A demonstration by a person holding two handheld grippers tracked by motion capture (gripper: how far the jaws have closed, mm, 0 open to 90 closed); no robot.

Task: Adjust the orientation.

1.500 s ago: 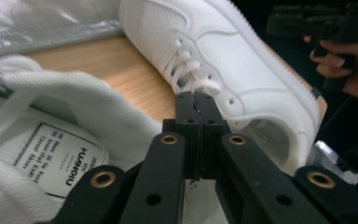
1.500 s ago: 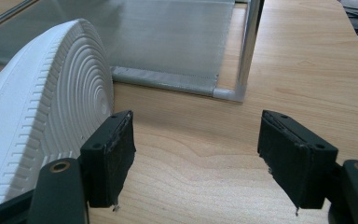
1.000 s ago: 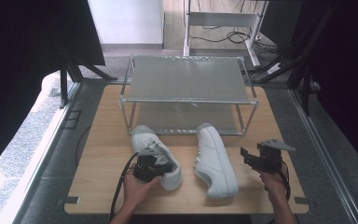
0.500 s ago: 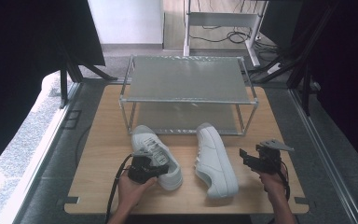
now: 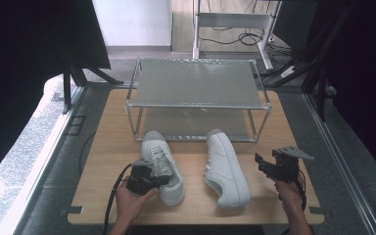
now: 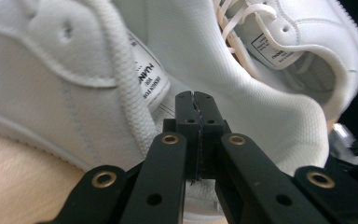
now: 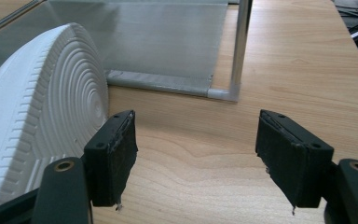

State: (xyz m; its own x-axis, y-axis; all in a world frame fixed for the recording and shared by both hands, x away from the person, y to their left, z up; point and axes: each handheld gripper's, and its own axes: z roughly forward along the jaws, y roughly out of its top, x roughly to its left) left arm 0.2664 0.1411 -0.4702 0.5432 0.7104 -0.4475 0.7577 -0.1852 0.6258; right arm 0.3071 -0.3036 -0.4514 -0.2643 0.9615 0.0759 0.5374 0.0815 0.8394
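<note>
Left gripper view: we log left gripper (image 6: 196, 100) jaws pinching the left sneaker's (image 6: 74, 70) tongue; label unreadable. Right gripper (image 7: 198, 161) jaws spread, empty.

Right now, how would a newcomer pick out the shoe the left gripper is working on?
Find the metal rack on the wooden table. Two white shoes lie before it; take the left shoe, standing upright, laces up. The right shoe lies tipped on its side.
</note>
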